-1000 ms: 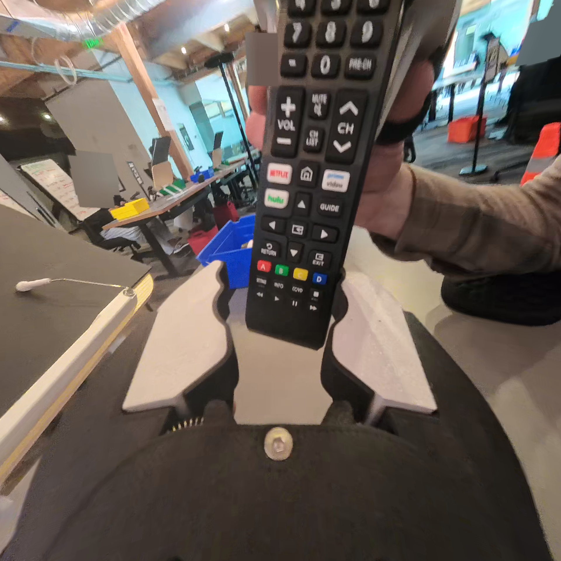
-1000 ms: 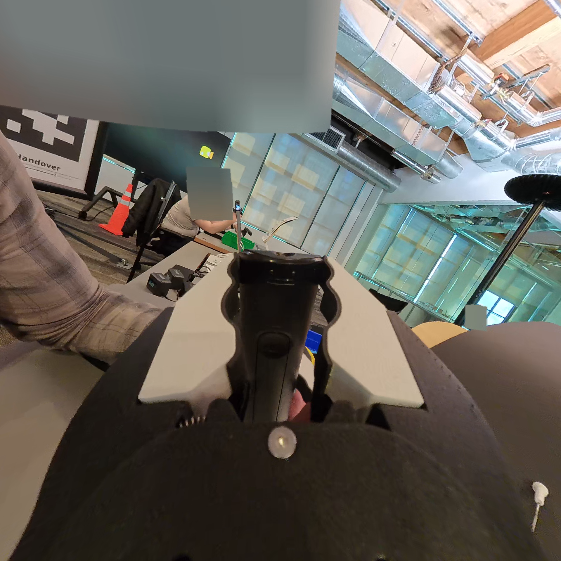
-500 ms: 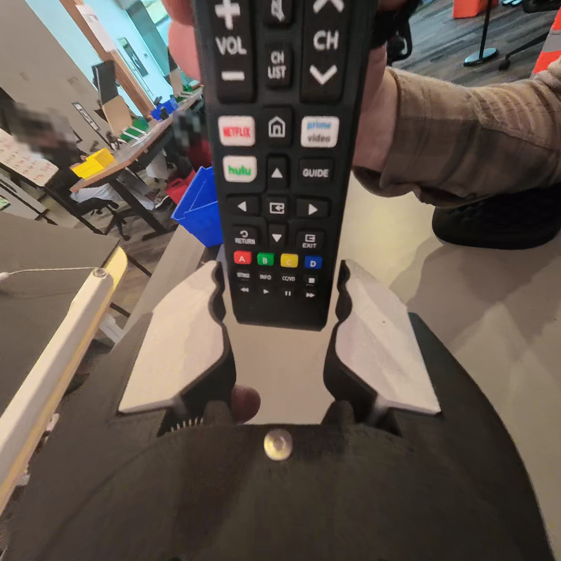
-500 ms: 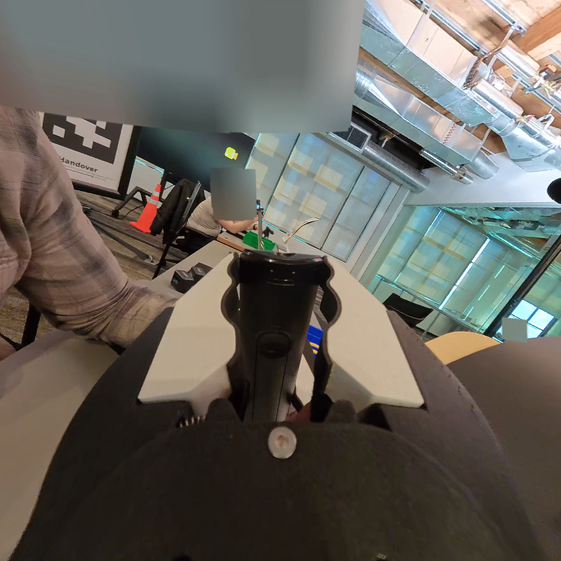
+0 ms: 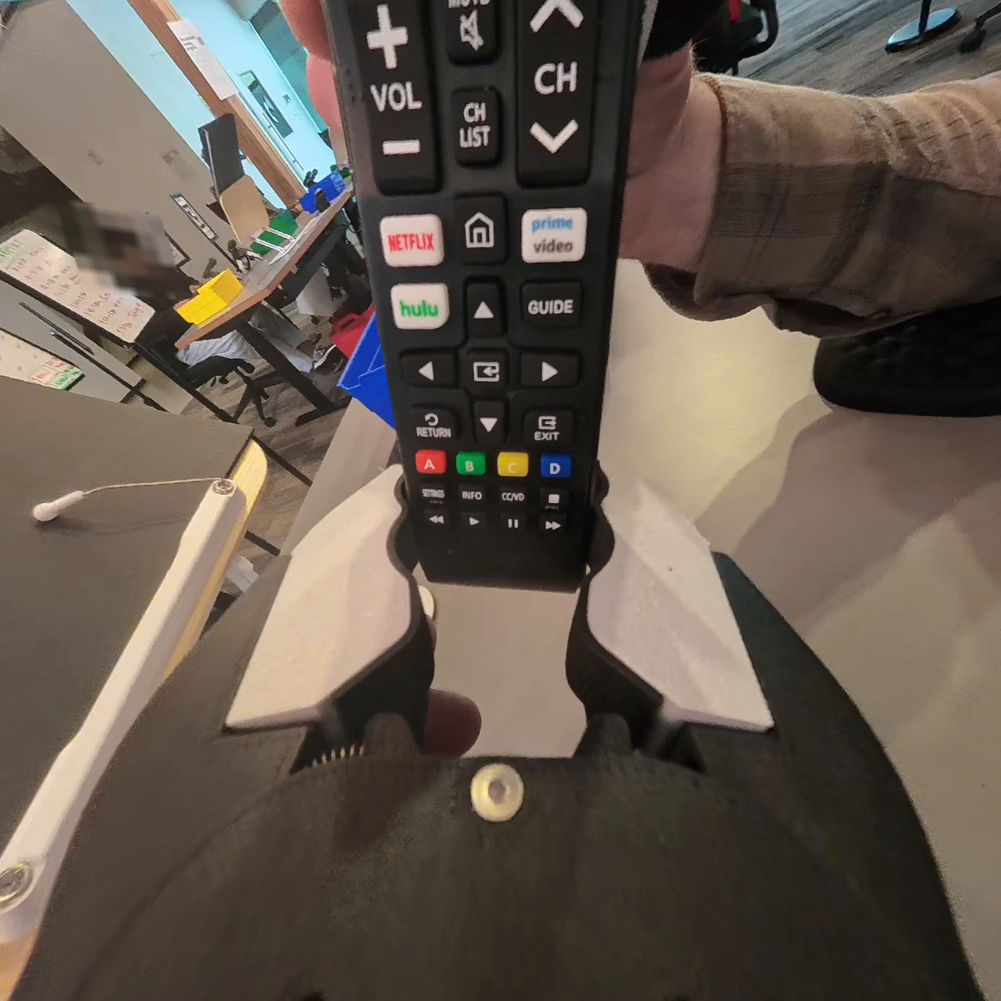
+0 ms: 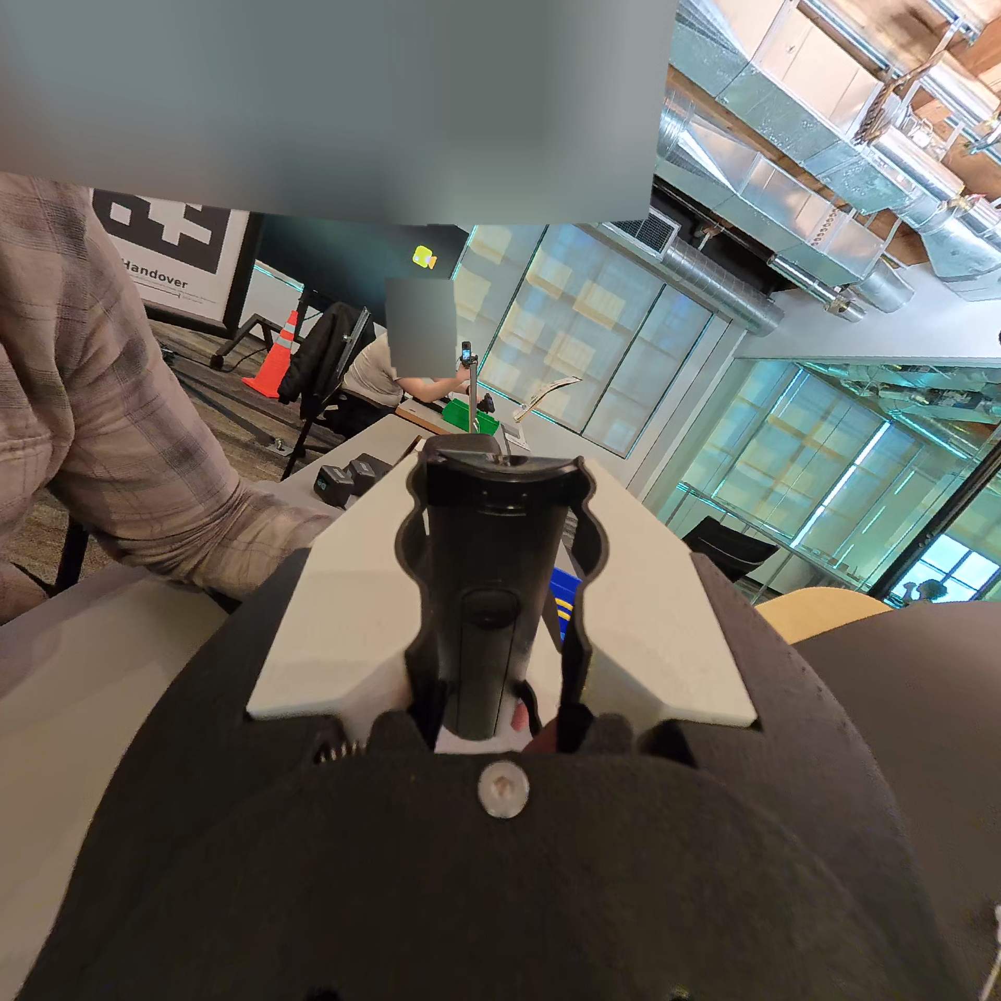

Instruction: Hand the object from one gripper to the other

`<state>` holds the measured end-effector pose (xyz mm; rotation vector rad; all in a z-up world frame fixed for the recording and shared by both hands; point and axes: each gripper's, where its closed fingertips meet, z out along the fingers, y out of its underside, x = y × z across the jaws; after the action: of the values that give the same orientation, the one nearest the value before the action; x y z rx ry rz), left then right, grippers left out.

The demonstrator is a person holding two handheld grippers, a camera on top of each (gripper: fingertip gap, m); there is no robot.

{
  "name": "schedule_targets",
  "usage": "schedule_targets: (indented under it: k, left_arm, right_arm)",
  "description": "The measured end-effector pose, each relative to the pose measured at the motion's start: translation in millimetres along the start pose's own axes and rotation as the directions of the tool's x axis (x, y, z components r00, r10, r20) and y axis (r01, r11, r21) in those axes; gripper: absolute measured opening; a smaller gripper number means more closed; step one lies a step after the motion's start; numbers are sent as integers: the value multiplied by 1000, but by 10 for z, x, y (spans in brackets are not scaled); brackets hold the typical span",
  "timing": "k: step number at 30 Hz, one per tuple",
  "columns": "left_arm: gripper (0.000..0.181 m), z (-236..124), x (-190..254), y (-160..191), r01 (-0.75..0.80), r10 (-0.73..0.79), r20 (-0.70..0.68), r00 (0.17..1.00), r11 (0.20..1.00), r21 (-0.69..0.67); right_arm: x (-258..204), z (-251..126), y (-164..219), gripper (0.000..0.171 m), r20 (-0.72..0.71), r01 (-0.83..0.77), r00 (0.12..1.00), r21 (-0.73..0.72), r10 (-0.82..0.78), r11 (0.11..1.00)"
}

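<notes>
The remote [image 5: 490,303] hangs button-side up above the tabletop [image 5: 704,433], its top end clamped in the right tool [image 6: 498,547], its bottom end just inside the left tool [image 5: 495,520], whose pads meet its edges; I cannot tell if they press. It looks light, rigid and smooth-sided, so gripping the bare side edges below the coloured keys seems safest.
</notes>
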<state>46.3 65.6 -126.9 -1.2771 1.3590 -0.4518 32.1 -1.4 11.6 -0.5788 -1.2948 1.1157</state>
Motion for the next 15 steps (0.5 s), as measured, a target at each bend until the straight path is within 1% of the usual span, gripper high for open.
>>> schedule_targets:
  k: [11, 15]
  left_arm:
    - [59, -262, -224, -89, -38, 38, 93, 995, 999, -2]
    - [59, -319, -258, -113, -61, 62, 116, 991, 998, -14]
  right_arm:
    - [188, -329, 152, 50, -27, -22, 999, -59, 20, 998]
    - [224, -386, 215, 50, -31, -40, 999, -68, 38, 997]
